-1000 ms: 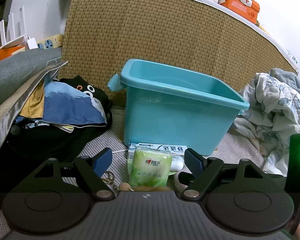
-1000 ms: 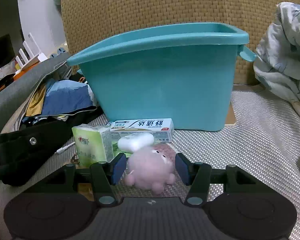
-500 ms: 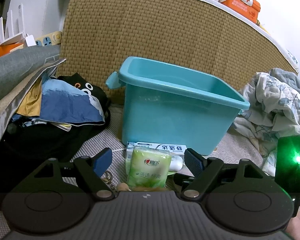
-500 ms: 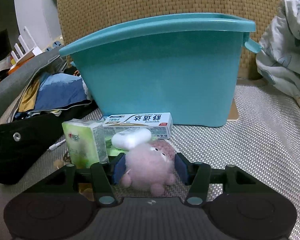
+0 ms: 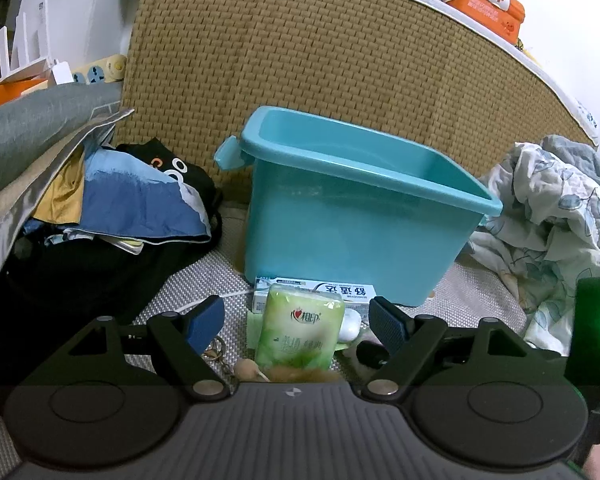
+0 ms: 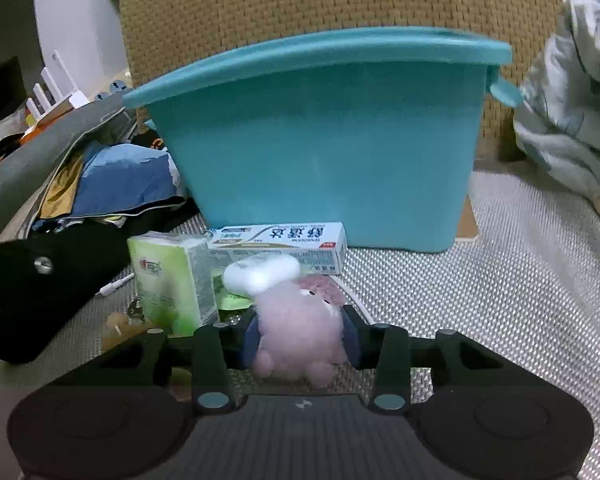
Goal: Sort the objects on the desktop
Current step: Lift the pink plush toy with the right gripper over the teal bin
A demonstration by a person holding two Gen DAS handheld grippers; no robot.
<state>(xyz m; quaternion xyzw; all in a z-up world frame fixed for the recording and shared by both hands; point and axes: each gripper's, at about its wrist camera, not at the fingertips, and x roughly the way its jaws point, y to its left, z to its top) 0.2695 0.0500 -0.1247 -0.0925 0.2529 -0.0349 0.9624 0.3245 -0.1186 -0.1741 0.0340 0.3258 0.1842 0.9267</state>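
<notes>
A teal plastic bin point(image 5: 356, 216) stands on the woven mat, also in the right wrist view point(image 6: 324, 140). In front of it lie a toothpaste box point(image 5: 316, 290) point(image 6: 284, 244), a green tissue pack point(image 5: 300, 332) point(image 6: 172, 280), a white earbud case point(image 5: 350, 326) point(image 6: 264, 272) and a keyring point(image 5: 216, 350). My left gripper point(image 5: 298, 324) is open, its fingers on either side of the tissue pack. My right gripper point(image 6: 300, 336) is shut on a pink plush toy point(image 6: 300, 328), its fingers pressed against its sides.
A pile of black and blue clothes point(image 5: 112, 216) lies at the left. A crumpled floral quilt point(image 5: 552, 224) lies at the right. A woven headboard point(image 5: 320, 64) stands behind the bin, with an orange first-aid box point(image 5: 486, 0) on top.
My right gripper has closed in on the pink plush toy and now grips it. My left gripper has stayed open around the tissue pack, with only a small shift.
</notes>
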